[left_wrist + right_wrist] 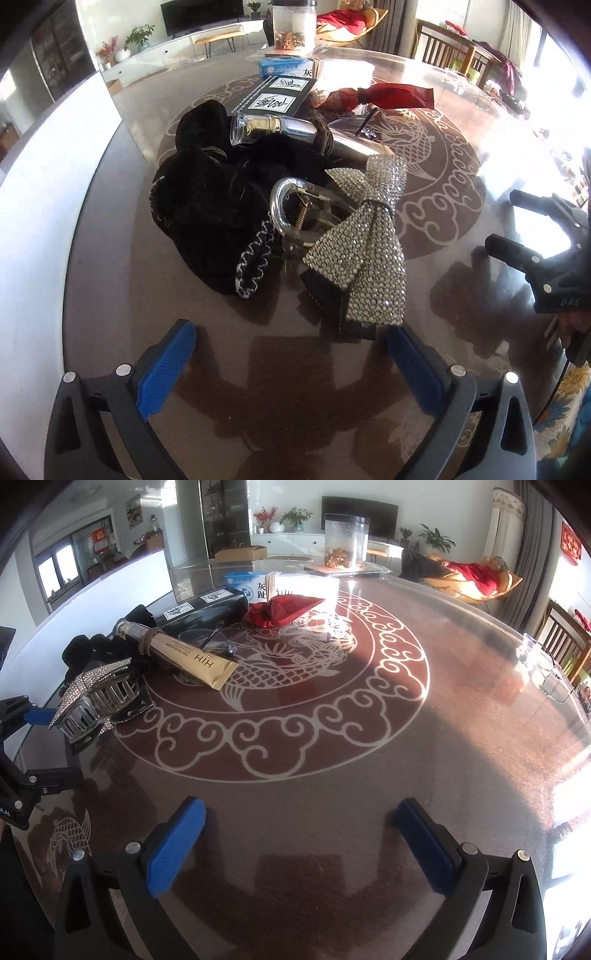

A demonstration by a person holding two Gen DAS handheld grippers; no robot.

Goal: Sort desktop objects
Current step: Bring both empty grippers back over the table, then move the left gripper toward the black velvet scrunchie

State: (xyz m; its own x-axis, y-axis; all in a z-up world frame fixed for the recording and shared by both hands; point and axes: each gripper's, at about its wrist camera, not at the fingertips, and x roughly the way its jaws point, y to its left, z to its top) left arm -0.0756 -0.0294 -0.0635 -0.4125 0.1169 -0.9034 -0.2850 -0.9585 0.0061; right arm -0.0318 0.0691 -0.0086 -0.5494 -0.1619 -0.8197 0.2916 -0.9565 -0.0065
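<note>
A rhinestone bow hair claw [365,236] lies on the round table just ahead of my open, empty left gripper [291,332]; it also shows in the right wrist view [96,698]. Beside it lie a black velvet pouch [207,199], a black-and-white hair tie [255,258] and a gold tube [184,653] with a clear cap [255,127]. Behind are a black box [277,96], a blue-white box [251,585] and a red pouch [288,607]. My right gripper [299,812] is open and empty over bare table, to the right of the pile [517,225].
A clear jar [345,541] stands at the table's far edge. Eyeglasses [207,638] lie by the tube. The table top [369,738] is glossy with a fish pattern. Chairs [565,642] stand at the right. A person lies on a lounger [480,576] beyond.
</note>
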